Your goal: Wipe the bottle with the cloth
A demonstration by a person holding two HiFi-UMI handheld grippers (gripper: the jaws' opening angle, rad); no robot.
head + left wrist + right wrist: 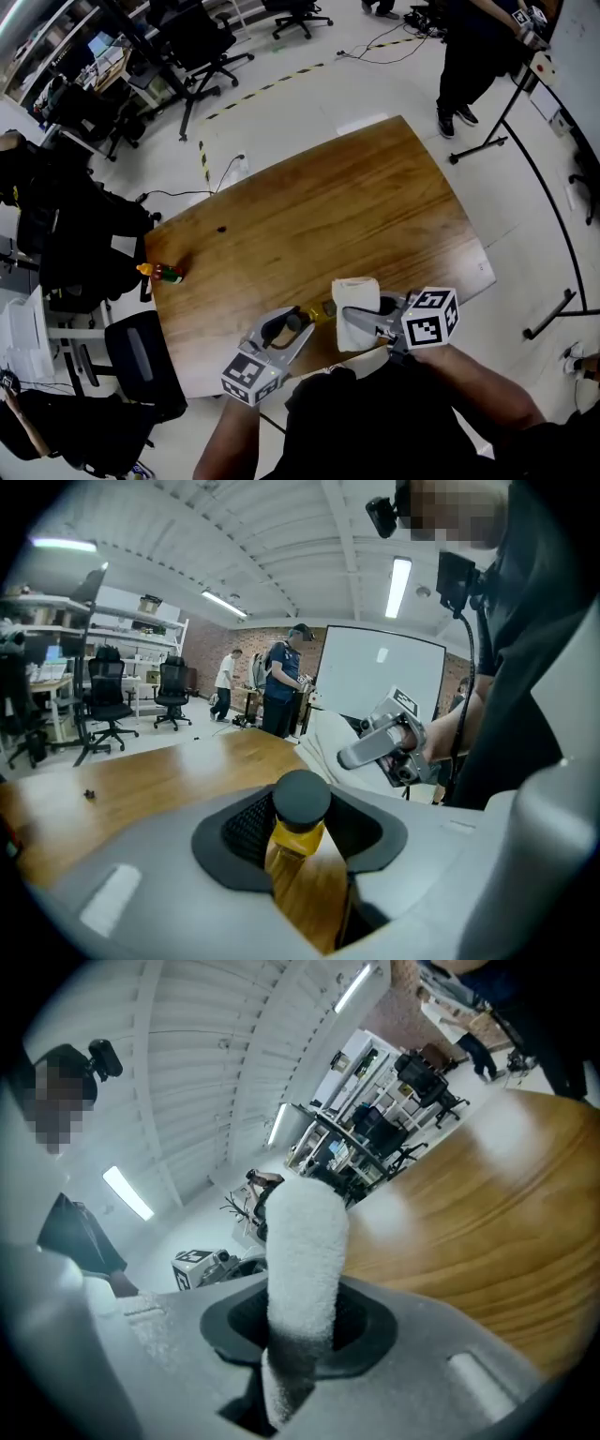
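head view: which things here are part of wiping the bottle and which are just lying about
In the job: bottle between the left gripper jaws; cloth in the right gripper jaws.
Lying about: small orange-and-green item at the table edge; dark speck; office chairs.

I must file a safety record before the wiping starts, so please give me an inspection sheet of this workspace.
Surface: wooden table, no spill seen.
Job's things: bottle, yellow with a dark cap, between the left jaws; white cloth in the right jaws.
Clutter: small colourful bottle at the table's left edge; dark speck.
Grippers: left gripper around the bottle, grip uncertain; right gripper shut on the cloth.
Cables: black cable on the floor beside the table.
Surroundings: office chairs; standing person.
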